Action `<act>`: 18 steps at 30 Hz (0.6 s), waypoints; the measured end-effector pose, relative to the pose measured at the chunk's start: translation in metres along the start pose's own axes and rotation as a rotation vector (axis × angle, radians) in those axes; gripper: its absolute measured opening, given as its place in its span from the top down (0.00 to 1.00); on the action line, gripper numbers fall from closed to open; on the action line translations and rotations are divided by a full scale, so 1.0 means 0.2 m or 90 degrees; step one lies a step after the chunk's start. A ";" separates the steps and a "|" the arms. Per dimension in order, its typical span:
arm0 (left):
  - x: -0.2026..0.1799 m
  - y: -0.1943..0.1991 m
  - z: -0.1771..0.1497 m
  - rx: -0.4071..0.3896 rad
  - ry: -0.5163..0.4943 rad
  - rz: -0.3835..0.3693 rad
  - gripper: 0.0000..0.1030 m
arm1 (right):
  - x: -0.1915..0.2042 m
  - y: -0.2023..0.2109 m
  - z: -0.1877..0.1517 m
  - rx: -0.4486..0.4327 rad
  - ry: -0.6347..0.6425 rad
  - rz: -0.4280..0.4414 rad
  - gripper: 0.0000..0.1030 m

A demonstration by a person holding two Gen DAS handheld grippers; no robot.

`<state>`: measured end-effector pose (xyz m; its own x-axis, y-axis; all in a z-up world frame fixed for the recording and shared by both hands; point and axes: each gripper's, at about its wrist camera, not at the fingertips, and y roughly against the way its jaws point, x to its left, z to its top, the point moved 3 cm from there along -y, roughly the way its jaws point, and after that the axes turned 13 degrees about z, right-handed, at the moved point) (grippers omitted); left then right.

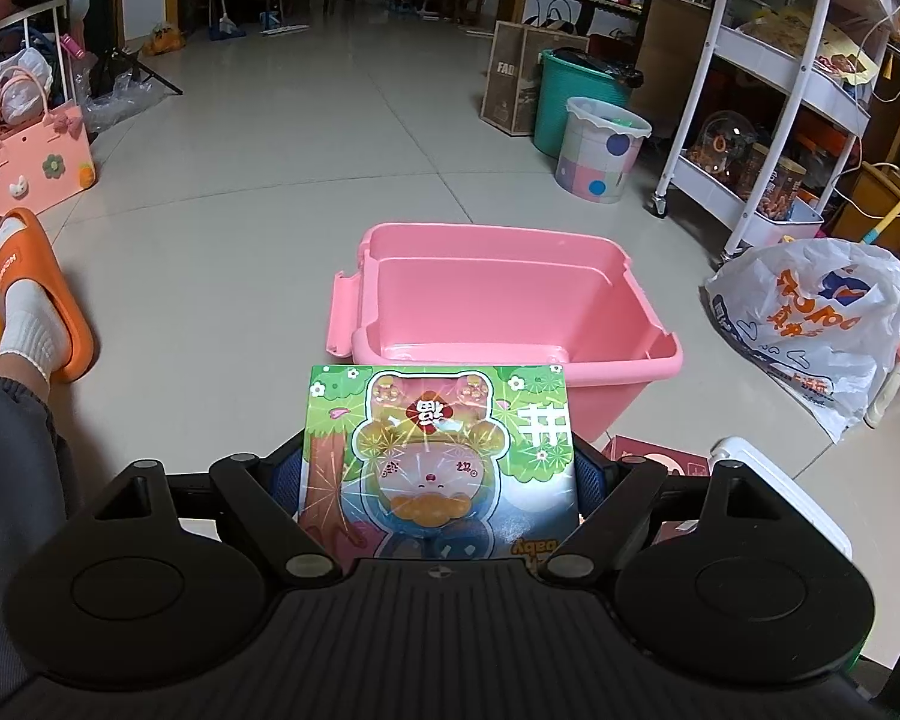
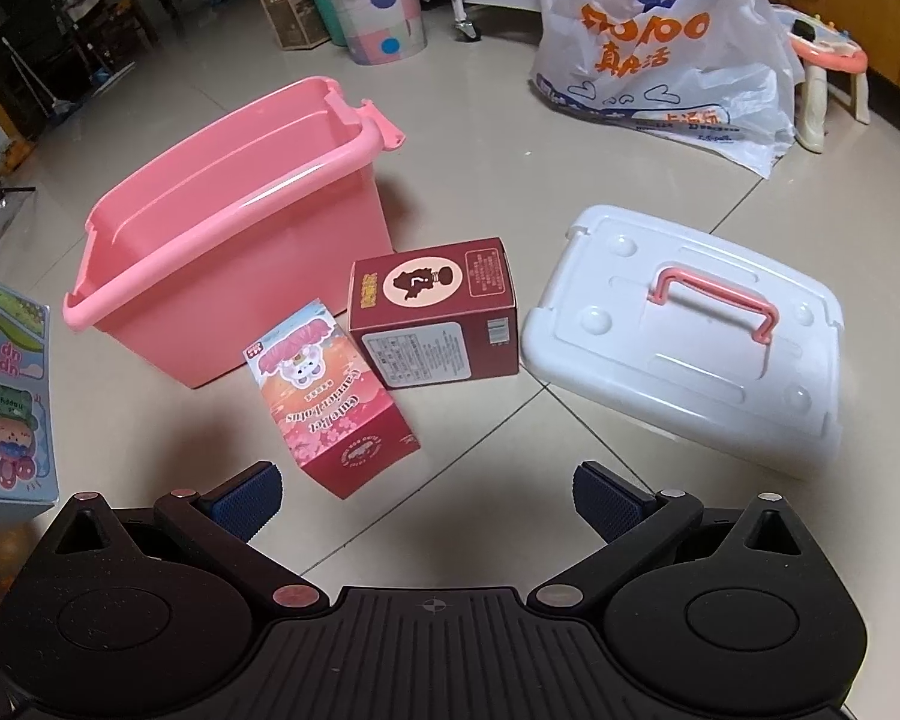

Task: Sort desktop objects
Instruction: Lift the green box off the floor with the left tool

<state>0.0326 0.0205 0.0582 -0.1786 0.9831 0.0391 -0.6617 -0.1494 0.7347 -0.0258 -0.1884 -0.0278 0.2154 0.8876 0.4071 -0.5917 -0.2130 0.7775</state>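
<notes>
My left gripper (image 1: 444, 468) is shut on a green cartoon box (image 1: 438, 456), held in the air just in front of the near rim of the pink storage bin (image 1: 510, 300). The same box shows at the left edge of the right wrist view as a blue-sided box (image 2: 6, 396). My right gripper (image 2: 426, 492) stands open above the floor with nothing between its blue pads. Just beyond it lie a pink cartoon box (image 2: 330, 396) on its side and a maroon box (image 2: 438, 318). The pink bin (image 2: 228, 240) looks empty. Its white lid (image 2: 690, 336) with a pink handle lies to the right.
A white plastic shopping bag (image 2: 666, 60) sits behind the lid. A dotted waste bin (image 1: 603, 147), a teal bucket (image 1: 576, 96) and a white wheeled shelf rack (image 1: 768, 108) stand further back. A person's foot in an orange slipper (image 1: 36, 294) rests at the left.
</notes>
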 end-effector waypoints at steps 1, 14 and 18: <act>0.00 0.00 0.00 0.001 0.000 -0.001 0.20 | 0.00 0.00 0.00 0.000 0.000 0.000 0.00; 0.01 0.00 0.01 0.008 0.020 -0.014 0.20 | 0.01 0.00 0.00 0.005 0.005 0.002 0.00; 0.00 0.01 0.01 0.001 0.016 -0.013 0.20 | 0.01 -0.01 -0.01 0.009 0.006 0.002 0.00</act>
<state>0.0328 0.0213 0.0621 -0.1837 0.9830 0.0071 -0.6639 -0.1294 0.7366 -0.0255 -0.1858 -0.0299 0.2061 0.8906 0.4055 -0.5812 -0.2219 0.7829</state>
